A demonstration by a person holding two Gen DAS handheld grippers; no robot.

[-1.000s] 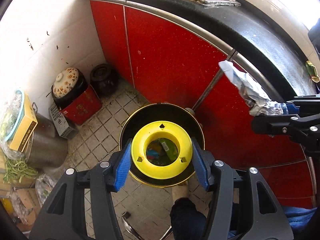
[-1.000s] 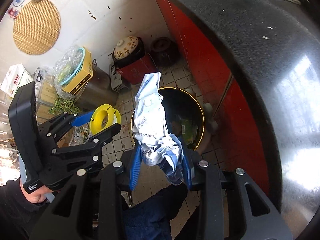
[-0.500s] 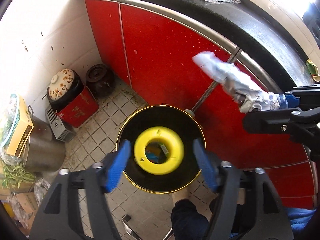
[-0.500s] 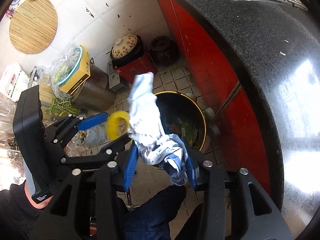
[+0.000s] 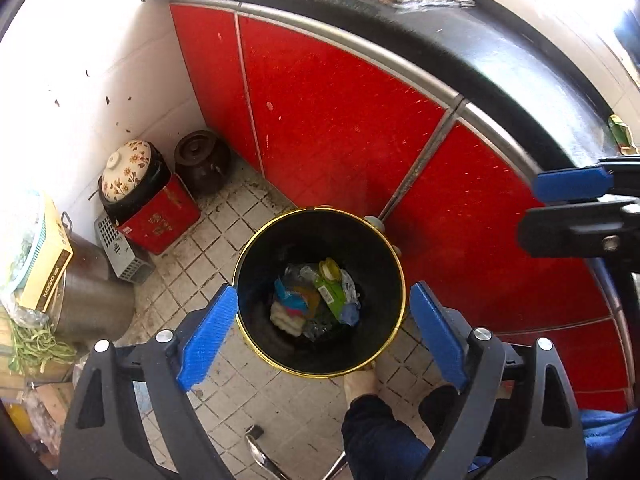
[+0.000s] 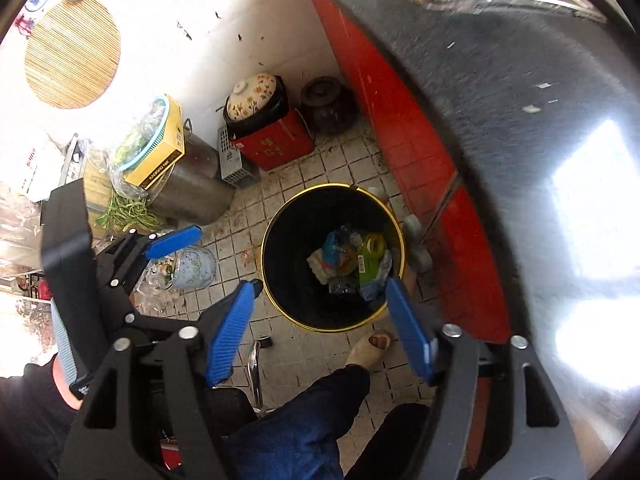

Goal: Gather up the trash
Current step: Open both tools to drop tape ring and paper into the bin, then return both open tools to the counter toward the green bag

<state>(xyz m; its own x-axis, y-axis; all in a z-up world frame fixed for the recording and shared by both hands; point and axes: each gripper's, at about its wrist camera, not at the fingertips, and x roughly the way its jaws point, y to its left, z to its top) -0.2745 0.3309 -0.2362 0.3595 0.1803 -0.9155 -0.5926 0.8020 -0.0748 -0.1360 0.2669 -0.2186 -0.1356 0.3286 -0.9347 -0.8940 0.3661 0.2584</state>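
Both grippers are empty right now: the left gripper (image 5: 322, 332) and the right gripper (image 6: 320, 326) each hang above the trash bin (image 5: 256, 240) with their blue pads spread wide apart, nothing between them. So as far as I can tell the dropping part is done for this round. The trash (image 5: 316, 300) sits at the bottom of the bin: a yellow plastic ring (image 5: 331, 269), a green carton (image 5: 332, 294), some crinkly clear wrap, a bit of blue and white crumpled stuff.

The bin is a round black bucket with a thin gold rim, smooth inside, standing on grimy little floor tiles (image 5: 224, 240) right against the glossy red cabinet (image 5: 340, 120). Whether more rubbish is left elsewhere, can't say; the only hint is a small green scrap (image 5: 618, 134) up on the dark speckled countertop (image 5: 500, 56) above the bin.
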